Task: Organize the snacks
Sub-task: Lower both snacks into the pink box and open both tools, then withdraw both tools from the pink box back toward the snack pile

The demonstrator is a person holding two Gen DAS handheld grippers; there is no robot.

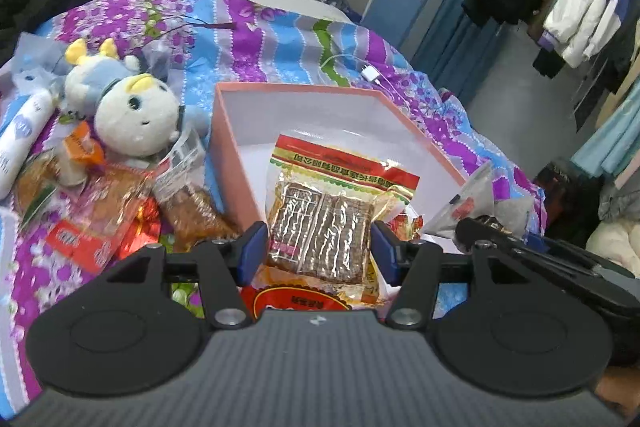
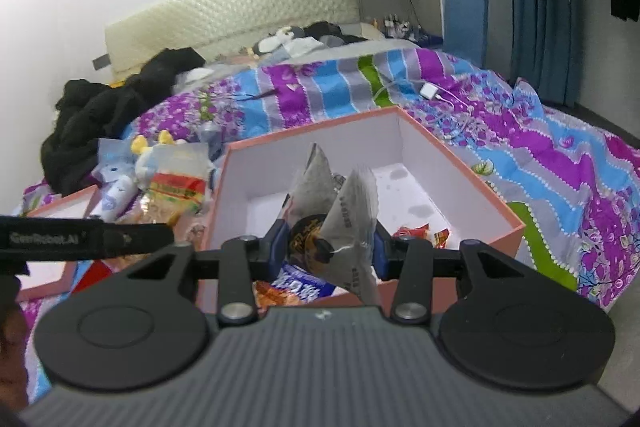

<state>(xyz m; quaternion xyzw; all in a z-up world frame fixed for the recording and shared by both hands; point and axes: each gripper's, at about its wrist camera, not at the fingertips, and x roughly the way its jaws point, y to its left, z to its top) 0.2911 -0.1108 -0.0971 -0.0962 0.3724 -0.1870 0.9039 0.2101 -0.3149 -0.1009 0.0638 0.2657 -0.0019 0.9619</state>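
Left wrist view shows the left gripper (image 1: 319, 247) pinching a clear pack of brown snacks (image 1: 324, 227) above the pink box's (image 1: 234, 163) near edge, while the right gripper (image 2: 331, 247) clamps grey triangular packets (image 2: 344, 215) (two, touching) over that box.

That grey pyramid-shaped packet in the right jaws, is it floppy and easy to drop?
Probably light and fairly puffy: the grey pyramid packet keeps its peaked shape while the right gripper holds it above the pink box. Its crinkled film looks slick, so it might slide if squeezed lightly. The thin sealed edges look bendy, likely to fold rather than break.
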